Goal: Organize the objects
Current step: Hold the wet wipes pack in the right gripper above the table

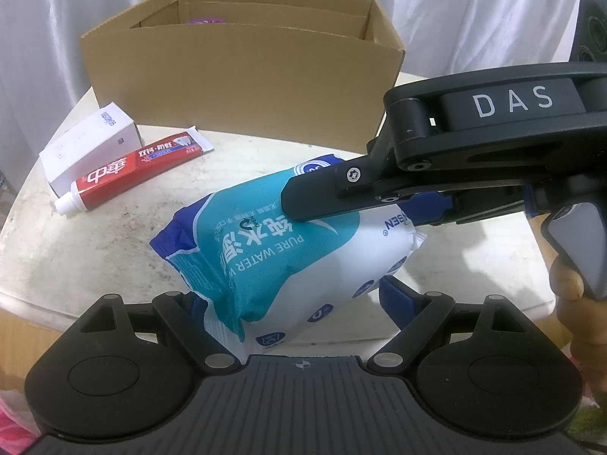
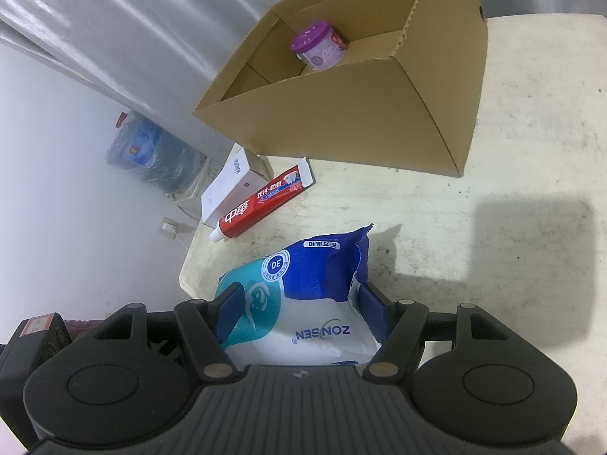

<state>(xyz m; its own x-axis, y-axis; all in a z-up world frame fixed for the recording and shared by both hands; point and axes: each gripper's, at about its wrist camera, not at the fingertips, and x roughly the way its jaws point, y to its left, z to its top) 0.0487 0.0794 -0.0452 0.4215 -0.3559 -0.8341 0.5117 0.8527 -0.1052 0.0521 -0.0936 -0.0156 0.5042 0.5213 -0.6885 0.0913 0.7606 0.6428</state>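
A blue, teal and white wet-wipes pack hangs tilted over the near part of the round table. My left gripper has its blue pads against the pack's two sides. My right gripper reaches in from the right, one finger lying across the teal face and the other hidden beneath. In the right wrist view the right gripper presses both pads on the pack. An open cardboard box stands at the back, holding a purple-lidded jar.
A red toothpaste tube leans against a small white carton left of the box. The table edge is close on the left, with a water jug on the floor beyond. A hand holds the right gripper's handle.
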